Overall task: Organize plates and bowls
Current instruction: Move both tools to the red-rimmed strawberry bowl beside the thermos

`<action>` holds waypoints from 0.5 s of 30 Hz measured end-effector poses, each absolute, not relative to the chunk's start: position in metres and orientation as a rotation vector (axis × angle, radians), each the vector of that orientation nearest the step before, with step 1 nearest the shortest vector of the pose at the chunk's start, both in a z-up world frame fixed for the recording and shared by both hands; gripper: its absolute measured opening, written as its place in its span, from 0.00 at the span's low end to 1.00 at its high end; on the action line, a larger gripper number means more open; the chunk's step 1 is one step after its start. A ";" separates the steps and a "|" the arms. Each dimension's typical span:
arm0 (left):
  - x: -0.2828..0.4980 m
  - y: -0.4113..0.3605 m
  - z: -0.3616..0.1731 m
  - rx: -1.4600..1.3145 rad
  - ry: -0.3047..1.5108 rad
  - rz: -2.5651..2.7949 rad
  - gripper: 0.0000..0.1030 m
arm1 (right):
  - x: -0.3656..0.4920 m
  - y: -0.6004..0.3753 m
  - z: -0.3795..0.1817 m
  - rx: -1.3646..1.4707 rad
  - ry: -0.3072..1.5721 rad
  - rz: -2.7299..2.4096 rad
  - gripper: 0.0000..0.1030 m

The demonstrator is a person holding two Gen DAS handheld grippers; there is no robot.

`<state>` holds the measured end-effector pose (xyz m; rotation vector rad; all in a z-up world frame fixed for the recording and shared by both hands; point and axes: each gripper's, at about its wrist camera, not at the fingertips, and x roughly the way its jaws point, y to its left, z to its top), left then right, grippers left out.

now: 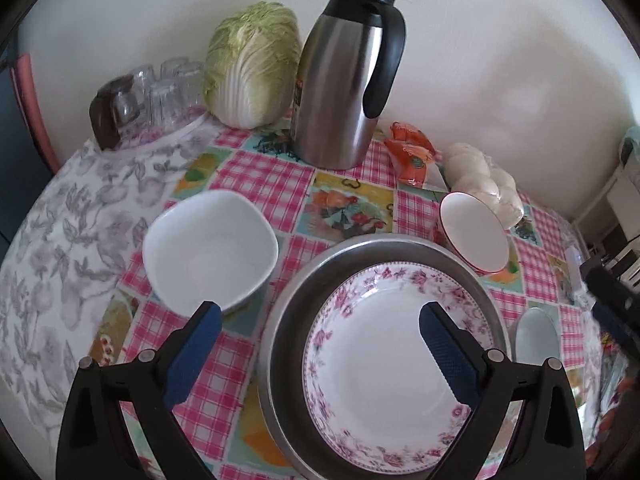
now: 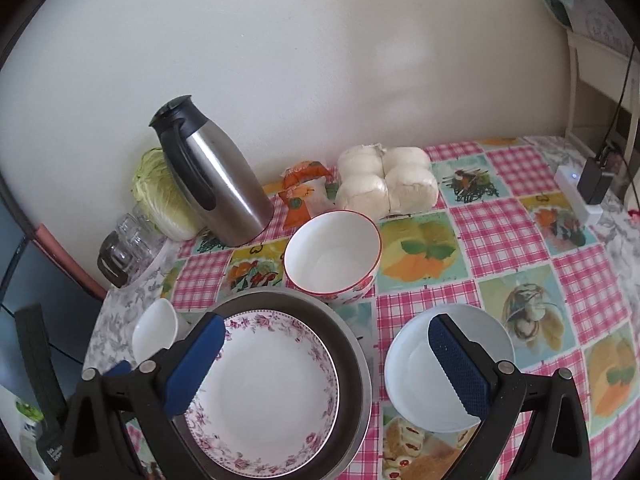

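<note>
Both tools stand idle above the table. The left gripper point(image 1: 320, 320) has its jaws spread wide with nothing between them; the right gripper point(image 2: 326, 338) is likewise wide apart and empty.

Step in hand, as judged: pick the next dish for the stack. The floral plate point(image 2: 262, 394) already sits inside the metal basin point(image 2: 352, 344) at the near middle. Recommended approach: take each remaining dish by its rim, one pad inside and one outside, and lower it level onto the floral plate to avoid chipping glazed edges.

Condition of items: the square white bowl point(image 1: 210, 246) stands upright left of the basin, close by. The red-rimmed bowl point(image 2: 333, 258), decorated outside, stands just behind the basin. A plain white dish point(image 2: 448, 364) lies to the basin's right; under the right gripper's pad point(image 2: 460, 368) its depth is hard to judge, possibly a shallow plate. All appear clean and empty.
</note>
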<state>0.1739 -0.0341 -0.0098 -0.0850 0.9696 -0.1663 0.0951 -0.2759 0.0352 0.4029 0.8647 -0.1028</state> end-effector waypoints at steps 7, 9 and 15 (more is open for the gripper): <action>0.184 -0.040 -0.006 -0.080 0.925 -0.172 0.96 | 0.109 -0.280 0.043 0.382 0.813 -0.078 1.00; 0.186 -0.044 -0.004 -0.058 0.914 -0.162 0.96 | 0.113 -0.279 0.043 0.380 0.803 -0.071 1.00; 0.197 -0.054 -0.003 -0.053 0.919 -0.159 0.96 | 0.122 -0.286 0.039 0.354 0.836 -0.134 1.00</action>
